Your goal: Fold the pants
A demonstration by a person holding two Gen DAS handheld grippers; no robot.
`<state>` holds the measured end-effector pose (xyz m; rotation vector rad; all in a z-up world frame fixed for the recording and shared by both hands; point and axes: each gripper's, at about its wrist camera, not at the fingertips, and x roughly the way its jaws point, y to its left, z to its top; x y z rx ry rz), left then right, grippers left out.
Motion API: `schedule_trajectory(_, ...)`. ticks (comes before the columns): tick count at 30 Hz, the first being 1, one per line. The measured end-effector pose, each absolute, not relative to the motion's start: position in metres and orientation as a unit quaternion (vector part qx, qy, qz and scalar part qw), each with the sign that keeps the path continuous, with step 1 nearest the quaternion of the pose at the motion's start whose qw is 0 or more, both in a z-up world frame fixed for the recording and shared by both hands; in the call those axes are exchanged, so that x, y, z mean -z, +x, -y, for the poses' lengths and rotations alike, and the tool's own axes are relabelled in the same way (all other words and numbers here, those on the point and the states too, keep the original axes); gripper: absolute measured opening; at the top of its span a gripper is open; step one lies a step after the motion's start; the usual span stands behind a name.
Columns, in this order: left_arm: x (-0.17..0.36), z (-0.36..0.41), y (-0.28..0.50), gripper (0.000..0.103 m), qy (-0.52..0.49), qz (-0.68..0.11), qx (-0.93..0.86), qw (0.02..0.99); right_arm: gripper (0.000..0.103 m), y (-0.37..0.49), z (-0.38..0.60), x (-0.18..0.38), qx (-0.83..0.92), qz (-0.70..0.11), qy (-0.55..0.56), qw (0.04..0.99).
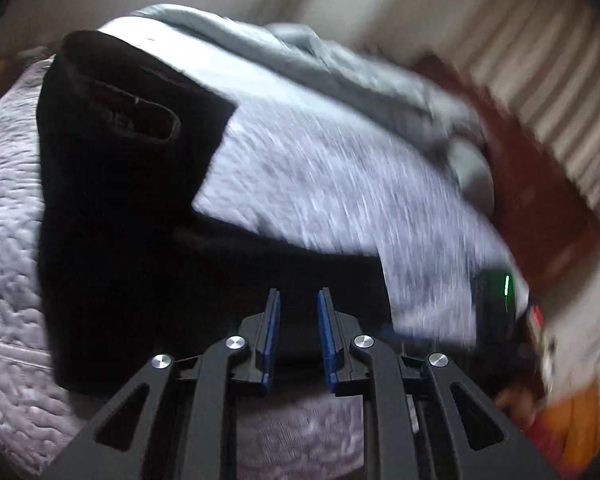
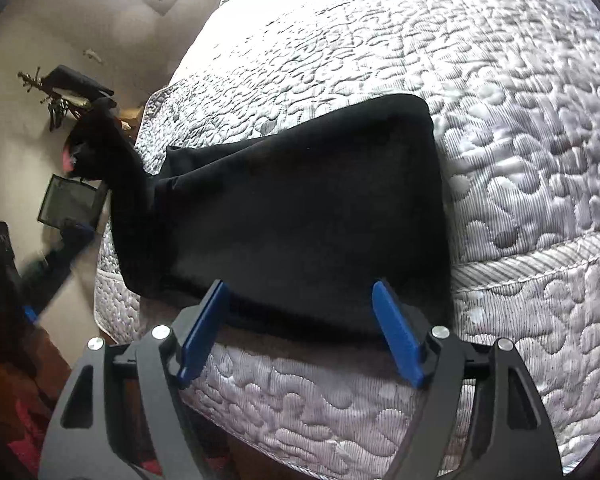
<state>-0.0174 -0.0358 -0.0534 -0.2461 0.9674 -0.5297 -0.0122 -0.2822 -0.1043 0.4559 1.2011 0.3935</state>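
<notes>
The pants point(image 2: 300, 208) just ahead of the right hand-held gripper point(image 2: 300, 328) are plain black cloth, totally matt, soft-looking with no sheen. Under them the bedspread point(image 2: 520, 140) is pale quilted fabric, ribbed and puffy with a pebbly stitched pattern and a slight satin shine. The hand-held gripper itself has matt black plastic arms, smooth blue pads point(image 2: 398, 336) and shiny metal screw heads. Same finish on the left hand-held gripper point(image 1: 298, 332).
</notes>
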Motion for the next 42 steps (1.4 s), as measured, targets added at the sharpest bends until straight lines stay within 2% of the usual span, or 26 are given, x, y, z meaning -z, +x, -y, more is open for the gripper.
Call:
schedule_trajectory(3,0.065,0.054,-0.036,0.018,-0.083,-0.473,0.278,0.832,0.074,-0.012,0.283,0.104,-0.182,-0.556,0.210,0.783)
schedule_trajectory(6,0.059,0.040,-0.046,0.020,-0.102,-0.459,0.288,0.834,0.074,-0.012,0.283,0.104,-0.183,-0.556,0.210,0.783)
schedule_trajectory(9,0.054,0.004,-0.040,0.048,-0.139,-0.442,0.247,0.851,0.074,-0.008,0.284,0.099,-0.177,-0.560,0.204,0.783)
schedule_trajectory(15,0.068,-0.072,-0.006,0.052,-0.203,-0.445,0.105,0.866,0.078,0.016,0.253,0.070,-0.204,-0.554,0.171,0.789)
schedule_trajectory(19,0.085,-0.095,0.013,0.069,-0.229,-0.466,0.033,0.854,0.089,0.047,0.215,0.053,-0.223,-0.559,0.140,0.786)
schedule_trajectory(27,0.114,-0.115,0.035,0.076,-0.232,-0.508,-0.026,0.829,0.091,0.117,0.157,0.058,-0.230,-0.593,0.140,0.759)
schedule_trajectory(35,0.123,-0.140,0.037,0.083,-0.253,-0.507,-0.042,0.823,0.091,0.164,0.134,0.106,-0.218,-0.644,0.188,0.709)
schedule_trajectory(36,0.124,-0.142,0.037,0.084,-0.257,-0.508,-0.041,0.821,0.088,0.165,0.132,0.108,-0.223,-0.642,0.189,0.709)
schedule_trajectory(38,0.125,-0.143,0.036,0.085,-0.260,-0.509,-0.040,0.820,0.047,0.164,0.127,0.110,-0.232,-0.635,0.187,0.713)
schedule_trajectory(39,0.125,-0.142,0.035,0.086,-0.258,-0.510,-0.041,0.819,0.045,0.163,0.125,0.111,-0.241,-0.632,0.188,0.712)
schedule_trajectory(40,0.126,-0.142,0.035,0.086,-0.256,-0.512,-0.042,0.819,0.038,0.160,0.124,0.108,-0.241,-0.622,0.178,0.723)
schedule_trajectory(42,0.126,-0.140,0.035,0.086,-0.257,-0.513,-0.041,0.818,0.030,0.155,0.124,0.098,-0.257,-0.602,0.163,0.738)
